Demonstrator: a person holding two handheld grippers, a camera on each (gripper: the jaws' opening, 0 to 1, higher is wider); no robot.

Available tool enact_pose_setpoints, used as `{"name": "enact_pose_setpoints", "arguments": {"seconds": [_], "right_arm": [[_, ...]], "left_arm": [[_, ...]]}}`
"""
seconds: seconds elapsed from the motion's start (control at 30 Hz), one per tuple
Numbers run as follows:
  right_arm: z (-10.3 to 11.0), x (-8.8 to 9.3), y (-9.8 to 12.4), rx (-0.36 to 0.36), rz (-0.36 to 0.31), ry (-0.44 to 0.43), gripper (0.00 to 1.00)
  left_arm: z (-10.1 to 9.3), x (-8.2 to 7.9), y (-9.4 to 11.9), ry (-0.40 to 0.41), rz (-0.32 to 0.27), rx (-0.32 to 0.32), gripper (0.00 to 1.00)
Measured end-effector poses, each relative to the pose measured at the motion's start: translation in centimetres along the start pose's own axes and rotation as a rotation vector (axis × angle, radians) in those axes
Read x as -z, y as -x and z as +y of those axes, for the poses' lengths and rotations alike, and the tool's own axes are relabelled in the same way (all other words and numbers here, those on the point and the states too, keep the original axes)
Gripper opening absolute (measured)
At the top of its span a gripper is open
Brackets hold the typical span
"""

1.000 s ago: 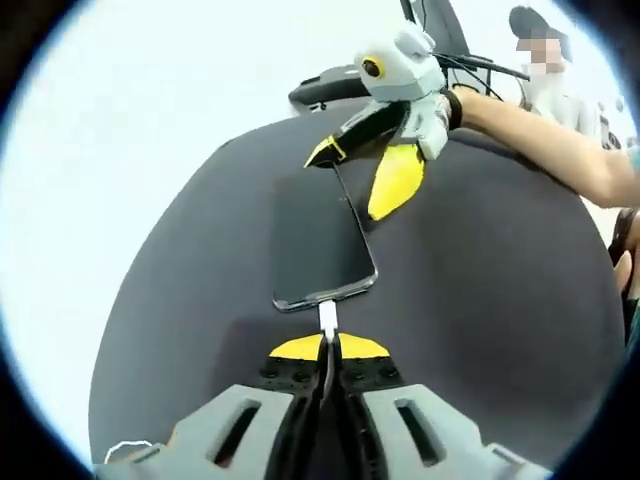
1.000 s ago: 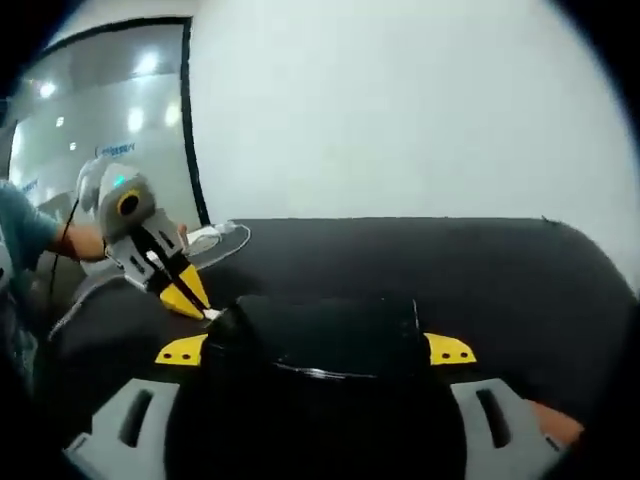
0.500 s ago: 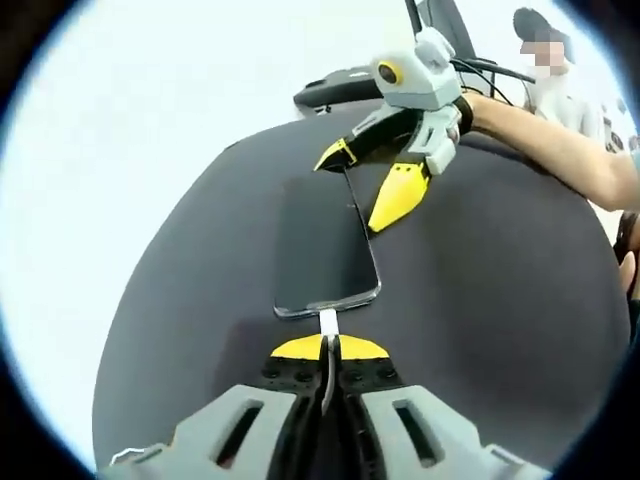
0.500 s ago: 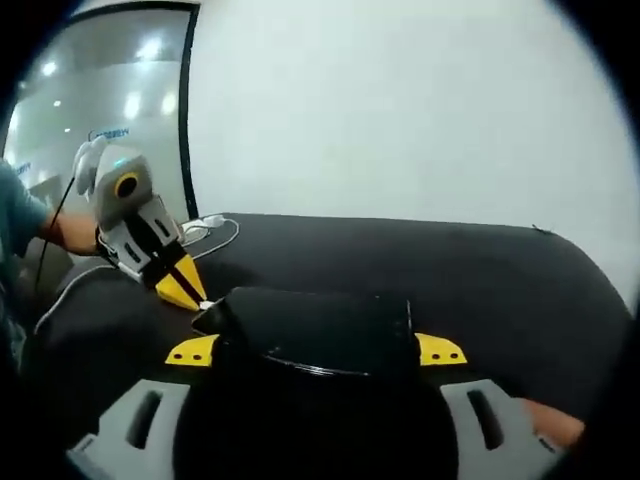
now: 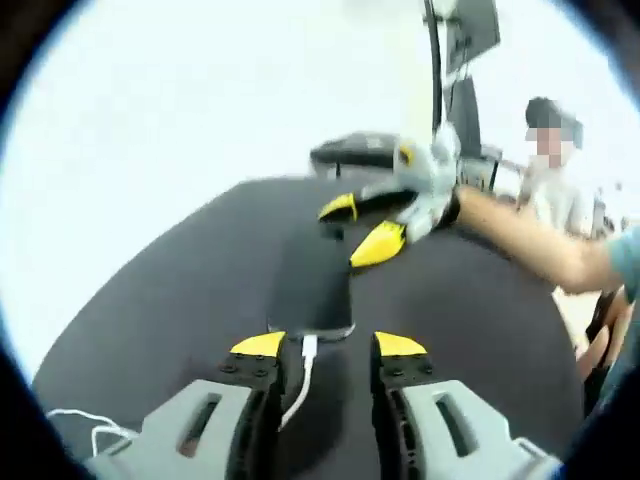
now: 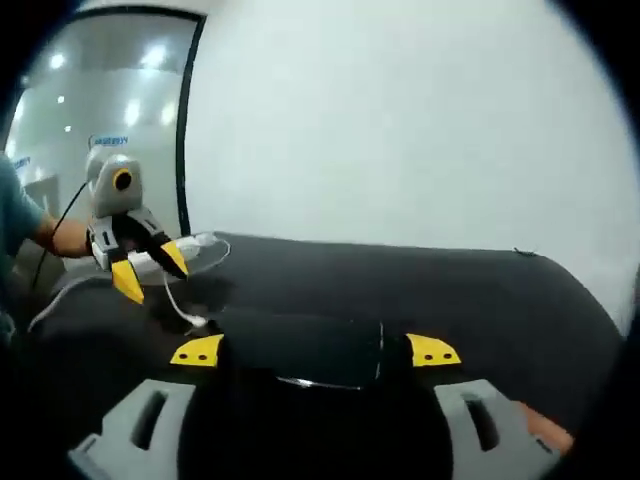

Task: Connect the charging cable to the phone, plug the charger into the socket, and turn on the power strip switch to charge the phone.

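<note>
The phone (image 5: 318, 285) lies flat, screen up, on the dark table (image 5: 160, 320), and the white charging cable (image 5: 298, 385) is already seated in its near end, so the first step of the task looks done. The phone lies lengthwise between the two tools, I think so that one tool can steady the far end while the other works the plug at the near end. In the left gripper view the left tongs (image 5: 323, 347) stand open, with the yellow tips on each side of the cable and just beside the phone's near edge; they hold nothing, and the cable runs loose between the jaws toward the camera. In the right gripper view the right tongs (image 6: 316, 351) are spread wide at the two long sides of the phone (image 6: 290, 345); the tips seem to be beside the edges, but I cannot tell whether they press on it. The same tool appears in the left gripper view at the far end of the phone, held by a person's hand (image 5: 470, 205). In the right gripper view the cable (image 6: 178, 305) leads away from the phone toward a white object at the far left edge of the table, too blurred to name. Judging from this, the charger and the switch are the steps that remain.
</note>
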State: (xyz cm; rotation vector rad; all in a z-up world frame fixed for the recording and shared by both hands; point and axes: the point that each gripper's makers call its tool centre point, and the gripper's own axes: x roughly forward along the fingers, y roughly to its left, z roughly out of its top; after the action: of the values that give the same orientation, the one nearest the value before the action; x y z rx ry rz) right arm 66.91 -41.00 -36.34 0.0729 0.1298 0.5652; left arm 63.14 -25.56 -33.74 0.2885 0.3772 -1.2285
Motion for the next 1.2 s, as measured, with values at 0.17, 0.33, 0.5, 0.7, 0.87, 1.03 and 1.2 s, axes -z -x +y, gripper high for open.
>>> {"name": "enact_pose_setpoints", "arguments": {"seconds": [0.17,0.33,0.5,0.7,0.87,1.03,1.2], "right_arm": [[2.0,-5.1,0.5,-0.023,-0.112,-0.050,0.58],[5.9,-8.5,-1.7,-0.071,-0.054,0.042,0.49],[10.7,-11.5,-5.3,-0.159,0.013,0.037,0.57],[14.9,-12.7,-10.8,-0.216,0.169,0.117,0.65],[19.6,-12.2,-16.2,-0.282,0.262,0.156,0.63],[23.9,-11.8,-23.1,-0.357,0.327,0.169,0.61],[27.9,-8.3,-30.8,-0.351,0.585,0.152,0.60]], "left_arm": [[1.2,-4.1,9.0,0.148,-0.258,-0.030,0.41],[4.8,-3.8,19.6,0.179,-0.370,-0.201,0.42],[5.4,0.1,27.5,0.242,-0.314,-0.240,0.48],[4.5,6.0,33.3,0.208,-0.180,-0.253,0.58],[4.3,9.0,36.0,0.216,-0.159,-0.259,0.61],[4.4,12.6,37.1,0.234,-0.151,-0.267,0.60],[4.9,16.5,37.8,0.242,-0.145,-0.273,0.57]]}}
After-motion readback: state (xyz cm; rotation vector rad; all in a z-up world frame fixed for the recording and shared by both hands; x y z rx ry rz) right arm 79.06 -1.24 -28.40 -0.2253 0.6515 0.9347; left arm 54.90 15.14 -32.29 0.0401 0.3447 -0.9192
